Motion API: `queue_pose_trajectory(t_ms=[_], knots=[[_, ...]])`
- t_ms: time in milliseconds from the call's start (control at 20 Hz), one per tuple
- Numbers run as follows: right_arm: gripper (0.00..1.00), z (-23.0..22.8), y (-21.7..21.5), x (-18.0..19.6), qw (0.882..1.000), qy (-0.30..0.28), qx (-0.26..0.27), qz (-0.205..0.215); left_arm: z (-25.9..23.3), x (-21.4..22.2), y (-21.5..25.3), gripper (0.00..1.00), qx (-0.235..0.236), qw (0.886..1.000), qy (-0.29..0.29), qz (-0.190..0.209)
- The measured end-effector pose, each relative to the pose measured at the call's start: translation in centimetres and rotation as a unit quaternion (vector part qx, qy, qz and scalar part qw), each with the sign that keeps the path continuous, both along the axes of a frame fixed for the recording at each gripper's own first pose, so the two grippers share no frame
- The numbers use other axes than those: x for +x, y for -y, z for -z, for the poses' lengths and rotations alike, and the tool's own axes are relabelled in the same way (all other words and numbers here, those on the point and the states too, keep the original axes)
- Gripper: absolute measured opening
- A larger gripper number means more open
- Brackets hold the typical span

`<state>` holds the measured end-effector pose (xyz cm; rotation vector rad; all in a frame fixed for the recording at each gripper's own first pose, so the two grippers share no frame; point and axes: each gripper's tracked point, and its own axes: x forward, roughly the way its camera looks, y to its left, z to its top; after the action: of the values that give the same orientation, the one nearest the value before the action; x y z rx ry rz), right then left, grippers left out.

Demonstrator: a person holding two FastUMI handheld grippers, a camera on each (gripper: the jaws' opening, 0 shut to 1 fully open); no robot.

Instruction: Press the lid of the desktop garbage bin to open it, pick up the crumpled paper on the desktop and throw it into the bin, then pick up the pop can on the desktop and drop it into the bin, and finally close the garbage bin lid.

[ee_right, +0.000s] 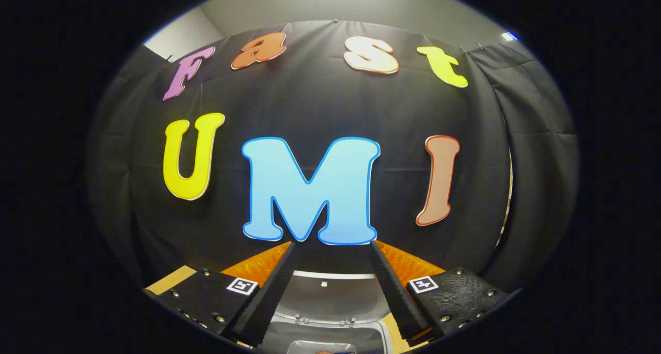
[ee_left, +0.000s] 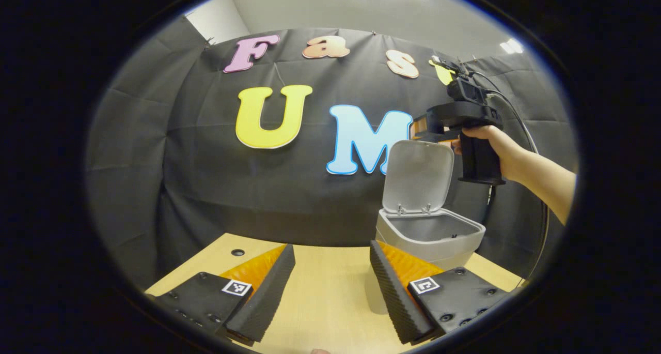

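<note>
Both grippers are being held spread, nothing between their fingers. The right gripper [ee_left: 421,129] is being carried by a hand [ee_left: 488,137] above the garbage bin [ee_left: 431,237] (lid [ee_left: 418,175] standing upright), while the left gripper [ee_left: 330,287] is being kept over the desktop [ee_left: 325,302].

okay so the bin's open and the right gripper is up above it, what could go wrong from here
1. The lid stands upright with the right gripper close behind its top edge; a clumsy push could tip or slide the light bin instead of closing it.
2. The bin sits near the table's back edge, so a shove could send it off.
</note>
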<state>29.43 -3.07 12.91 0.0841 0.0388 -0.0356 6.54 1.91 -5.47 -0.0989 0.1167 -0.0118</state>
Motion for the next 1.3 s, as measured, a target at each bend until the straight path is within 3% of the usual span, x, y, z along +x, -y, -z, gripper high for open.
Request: queue_pose_trajectory(t_ms=[450, 1300], knots=[[0.92, 0.4, -0.2, -1.1, 1.000, -0.007, 0.021, -0.018, 0.0, -0.8, -0.8, 0.95, -0.002, 1.000, 0.003, -0.013], [0.91, 4.0, -1.5, -8.1, 0.999, -0.010, 0.030, -0.041, 0.4, -2.4, 3.0, 0.96, -0.001, 1.000, 0.010, 0.023]])
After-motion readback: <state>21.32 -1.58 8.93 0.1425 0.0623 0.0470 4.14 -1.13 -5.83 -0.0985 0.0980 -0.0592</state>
